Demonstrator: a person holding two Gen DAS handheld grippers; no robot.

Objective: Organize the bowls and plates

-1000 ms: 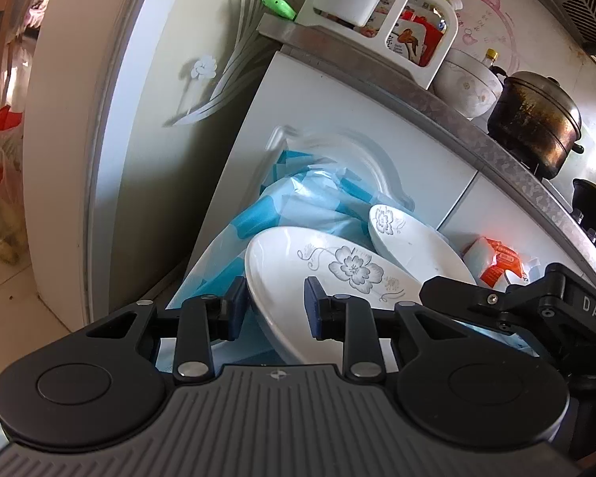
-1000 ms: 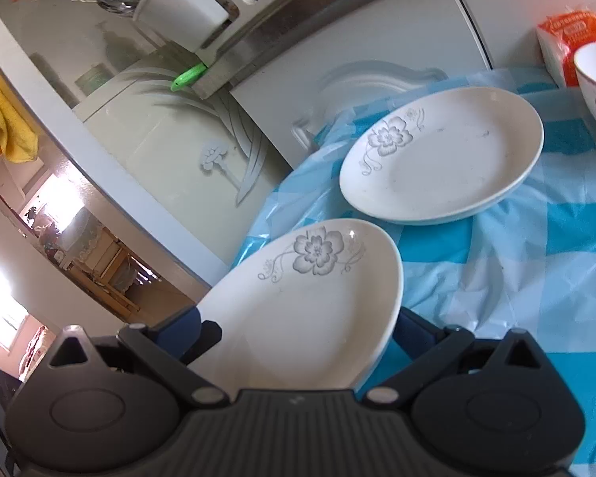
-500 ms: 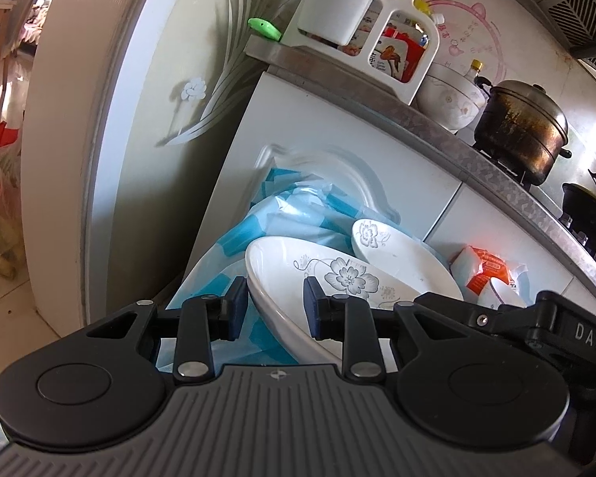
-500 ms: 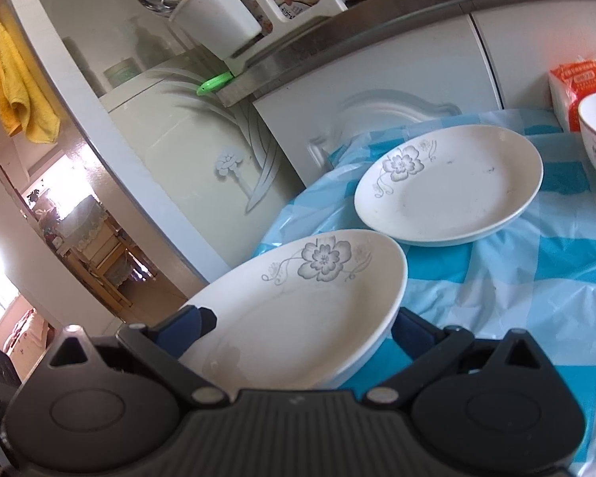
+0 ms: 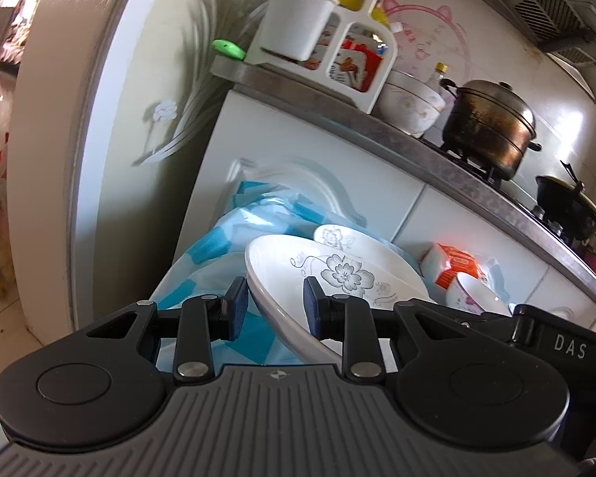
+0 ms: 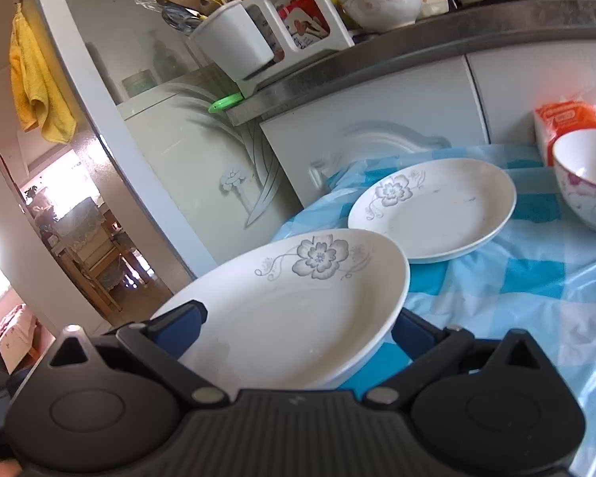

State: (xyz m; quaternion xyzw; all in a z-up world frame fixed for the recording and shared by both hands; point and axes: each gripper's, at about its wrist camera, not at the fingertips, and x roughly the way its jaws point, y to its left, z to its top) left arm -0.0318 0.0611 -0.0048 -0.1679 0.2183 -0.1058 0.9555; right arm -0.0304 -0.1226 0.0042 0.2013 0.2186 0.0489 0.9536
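Note:
A white plate with a grey flower (image 6: 298,310) is tilted above the blue checked cloth (image 6: 536,278). My right gripper (image 6: 298,326) is wide open around its near rim, one finger on each side. My left gripper (image 5: 272,306) stands with its jaws on either side of the same plate's rim (image 5: 282,318); I cannot tell whether they touch it. A second flowered plate (image 6: 433,206) lies flat on the cloth behind it, and also shows in the left wrist view (image 5: 357,242). A white bowl with pink flowers (image 6: 588,183) stands at the right.
An orange packet (image 6: 564,119) lies behind the bowl. White cabinet doors (image 6: 377,119) and a steel counter edge (image 6: 417,59) rise behind the cloth. The counter holds a white utensil rack (image 5: 326,39), a bowl (image 5: 409,103) and a pot (image 5: 488,127). A fridge (image 5: 99,119) stands left.
Both grippers and the front plate have risen and tilted a little, so more of the counter and the pink-flowered bowl shows. The back plate has not moved.

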